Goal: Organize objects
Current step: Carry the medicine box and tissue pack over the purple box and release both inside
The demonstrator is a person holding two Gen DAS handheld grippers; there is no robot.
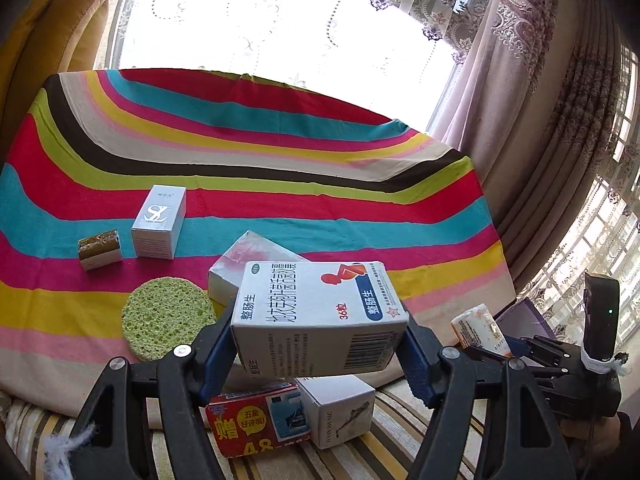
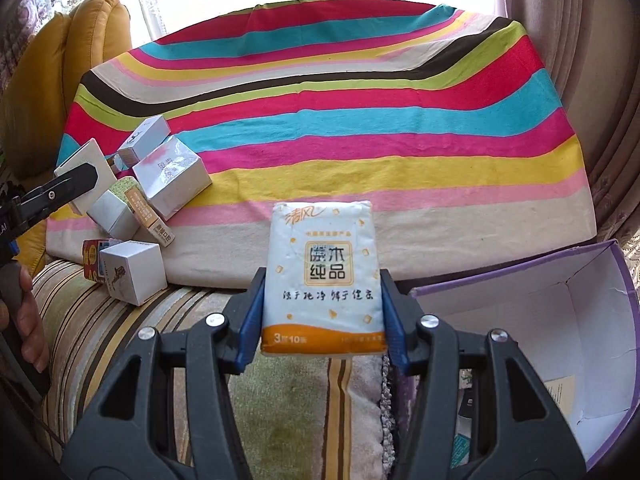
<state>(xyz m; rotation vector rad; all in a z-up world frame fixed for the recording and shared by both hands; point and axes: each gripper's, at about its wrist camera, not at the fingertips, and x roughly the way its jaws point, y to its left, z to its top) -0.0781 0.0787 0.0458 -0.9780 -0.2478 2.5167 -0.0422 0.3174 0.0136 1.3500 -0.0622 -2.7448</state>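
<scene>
My left gripper (image 1: 320, 344) is shut on a white medicine box (image 1: 320, 316) with blue and red print, held above the striped cloth (image 1: 280, 184). My right gripper (image 2: 322, 320) is shut on a white and orange tissue pack (image 2: 322, 276), held upright above the sofa edge. That pack (image 1: 480, 330) and the right gripper also show at the right of the left wrist view. A purple box (image 2: 560, 320) with a white inside lies open at the right. The left gripper's finger (image 2: 60, 192) shows at the left of the right wrist view.
On the cloth lie a silver box (image 1: 160, 224), a small brown and white block (image 1: 100, 250), a green round sponge (image 1: 166, 316) and a white and pink box (image 1: 248, 264). A red packet (image 1: 256, 424) and a white carton (image 1: 340, 408) sit on the striped sofa. A yellow cushion (image 2: 80, 48) stands far left.
</scene>
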